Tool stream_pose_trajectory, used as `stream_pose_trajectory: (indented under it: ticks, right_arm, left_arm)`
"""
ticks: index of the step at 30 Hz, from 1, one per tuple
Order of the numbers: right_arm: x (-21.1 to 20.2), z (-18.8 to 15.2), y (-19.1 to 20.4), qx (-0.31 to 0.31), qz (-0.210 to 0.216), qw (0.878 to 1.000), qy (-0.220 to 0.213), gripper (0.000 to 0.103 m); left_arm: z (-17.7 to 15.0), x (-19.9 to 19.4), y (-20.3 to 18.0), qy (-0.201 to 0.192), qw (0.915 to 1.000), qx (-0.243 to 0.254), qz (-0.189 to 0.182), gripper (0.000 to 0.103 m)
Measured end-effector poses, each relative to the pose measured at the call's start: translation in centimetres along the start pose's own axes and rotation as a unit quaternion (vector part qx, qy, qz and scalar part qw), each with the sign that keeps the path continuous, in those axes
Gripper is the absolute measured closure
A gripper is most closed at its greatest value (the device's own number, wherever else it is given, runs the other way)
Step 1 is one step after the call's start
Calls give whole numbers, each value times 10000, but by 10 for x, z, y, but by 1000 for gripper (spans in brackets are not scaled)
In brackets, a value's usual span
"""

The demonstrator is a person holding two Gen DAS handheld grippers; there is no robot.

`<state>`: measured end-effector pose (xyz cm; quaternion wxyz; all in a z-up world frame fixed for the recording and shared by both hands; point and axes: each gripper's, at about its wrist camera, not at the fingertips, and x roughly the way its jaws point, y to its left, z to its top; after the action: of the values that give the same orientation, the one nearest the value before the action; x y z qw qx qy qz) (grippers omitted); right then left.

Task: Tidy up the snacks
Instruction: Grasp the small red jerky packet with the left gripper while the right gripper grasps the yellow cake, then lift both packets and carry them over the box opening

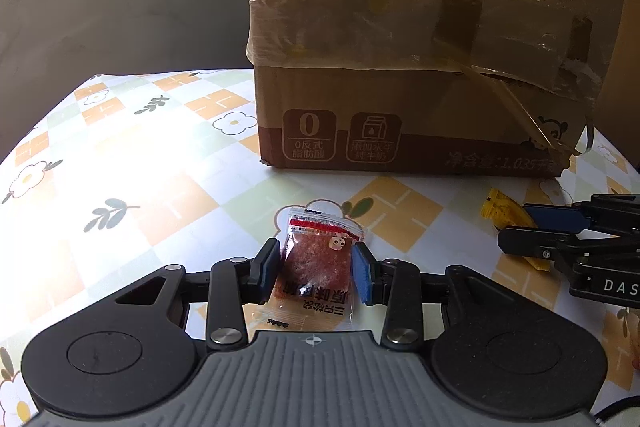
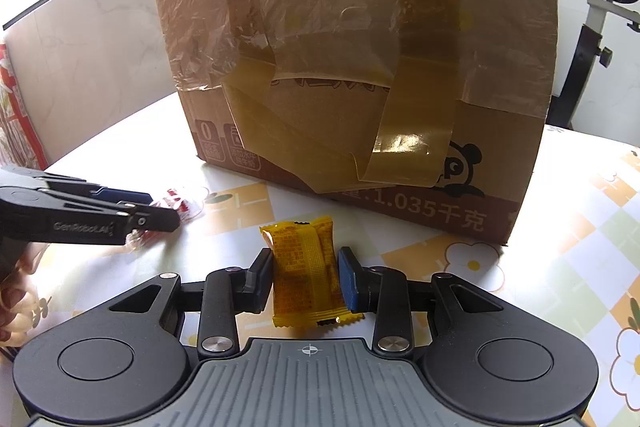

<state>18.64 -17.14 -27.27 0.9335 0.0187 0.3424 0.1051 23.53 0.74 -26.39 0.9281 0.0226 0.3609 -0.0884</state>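
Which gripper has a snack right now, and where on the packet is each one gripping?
Both. The left gripper clamps the red meat-snack packet across its middle, side to side. The right gripper clamps the yellow packet across its middle too.

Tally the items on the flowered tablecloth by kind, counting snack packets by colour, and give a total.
Red clear-wrapped snack packet: 1
Yellow snack packet: 1
Taped cardboard box: 1
Total: 3
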Motion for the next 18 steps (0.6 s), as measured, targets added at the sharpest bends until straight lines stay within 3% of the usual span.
stream_pose_trajectory:
  ticks: [18]
  right_arm:
    - [1, 1, 2, -153, -31, 9998, 81, 71]
  left_arm:
    - [1, -4, 15, 101, 9997, -193, -102, 62]
